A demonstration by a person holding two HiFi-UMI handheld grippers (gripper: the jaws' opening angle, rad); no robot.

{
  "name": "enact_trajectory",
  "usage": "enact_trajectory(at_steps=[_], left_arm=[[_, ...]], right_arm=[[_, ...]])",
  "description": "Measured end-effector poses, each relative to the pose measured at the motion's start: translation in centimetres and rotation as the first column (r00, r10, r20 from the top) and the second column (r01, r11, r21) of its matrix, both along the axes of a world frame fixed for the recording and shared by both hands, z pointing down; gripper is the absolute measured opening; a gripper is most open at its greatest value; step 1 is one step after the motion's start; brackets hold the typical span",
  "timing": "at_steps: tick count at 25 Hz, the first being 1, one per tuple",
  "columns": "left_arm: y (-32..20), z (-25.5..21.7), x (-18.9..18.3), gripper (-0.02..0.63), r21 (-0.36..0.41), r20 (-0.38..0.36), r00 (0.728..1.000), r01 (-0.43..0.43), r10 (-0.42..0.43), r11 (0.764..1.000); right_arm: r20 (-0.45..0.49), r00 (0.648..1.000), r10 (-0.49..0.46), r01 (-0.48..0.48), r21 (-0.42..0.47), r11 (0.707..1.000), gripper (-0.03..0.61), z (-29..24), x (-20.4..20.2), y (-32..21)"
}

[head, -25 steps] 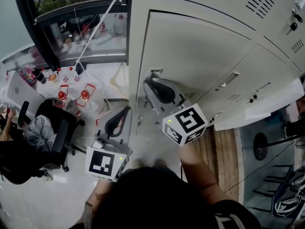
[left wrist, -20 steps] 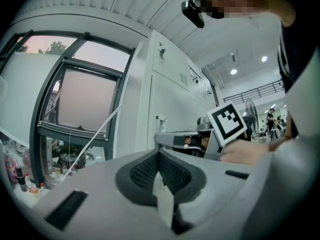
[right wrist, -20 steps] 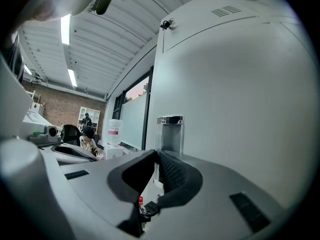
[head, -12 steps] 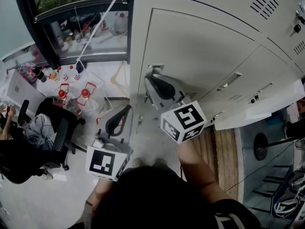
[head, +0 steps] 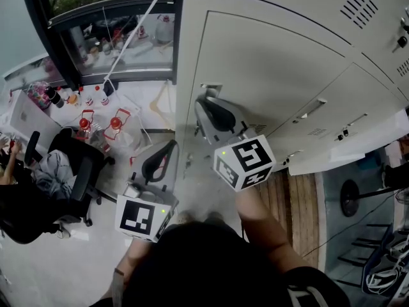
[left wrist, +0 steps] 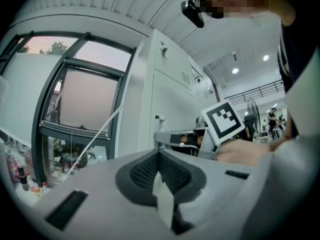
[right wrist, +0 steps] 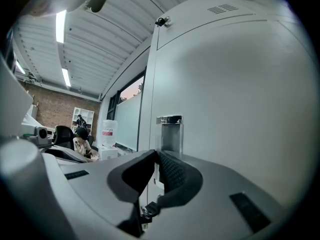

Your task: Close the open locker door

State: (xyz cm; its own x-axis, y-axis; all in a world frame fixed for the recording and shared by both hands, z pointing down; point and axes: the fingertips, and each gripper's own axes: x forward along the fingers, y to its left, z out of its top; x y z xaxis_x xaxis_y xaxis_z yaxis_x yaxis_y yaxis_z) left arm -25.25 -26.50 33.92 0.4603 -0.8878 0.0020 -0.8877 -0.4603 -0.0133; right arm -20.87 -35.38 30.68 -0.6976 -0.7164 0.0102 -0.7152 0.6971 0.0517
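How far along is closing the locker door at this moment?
Done: the door looks nearly flush with the locker frame. In hand: the right claw is at its handle, jaws almost together; a grip isn't clear. The left claw hangs idle. Remaining: confirm latching. A pale panel seems to stick out.

- dark-framed window (head: 108, 31), cluttered sill
- pale floor (head: 57, 261), wood strip (head: 300, 203) at right
- black office chair (head: 80, 171)
- ceiling strip lights (right wrist: 61, 21) on, brick wall (right wrist: 55, 109) far back

head view steeply downward; both gripper views level, sharing the locker door (head: 268, 75)
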Motion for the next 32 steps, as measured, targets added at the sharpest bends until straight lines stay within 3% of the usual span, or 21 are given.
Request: enact_trajectory(at_steps=[7, 16, 26, 32], left_arm=[[0.4, -0.1, 0.3, 0.002, 0.015, -0.001, 1.0, -0.004, 0.004, 1.0], [1.5, -0.8, 1.0, 0.002, 0.027, -0.003, 1.0, 0.005, -0.005, 1.0], [2.5, -3.1, 5.1, 0.001, 0.081, -0.002, 1.0, 0.025, -0.025, 0.996], [3.3, -3.9, 8.5, 0.001, 0.076, 0.021, 0.999, 0.037, -0.039, 0.996]], right_arm=[[0.004, 0.999, 0.055, -0.055, 0.007, 0.998, 0.04, 0.1, 0.1, 0.2], [0.051, 0.99, 0.131, -0.133, 0.05, 0.99, 0.035, -1.0, 3.1, 3.0], [0.054, 0.935, 0.35, -0.354, 0.124, 0.927, 0.015, -2.1, 13.8, 7.9], [0.029, 0.917, 0.399, -0.399, 0.14, 0.906, 0.015, -2.2, 18.9, 10.4]])
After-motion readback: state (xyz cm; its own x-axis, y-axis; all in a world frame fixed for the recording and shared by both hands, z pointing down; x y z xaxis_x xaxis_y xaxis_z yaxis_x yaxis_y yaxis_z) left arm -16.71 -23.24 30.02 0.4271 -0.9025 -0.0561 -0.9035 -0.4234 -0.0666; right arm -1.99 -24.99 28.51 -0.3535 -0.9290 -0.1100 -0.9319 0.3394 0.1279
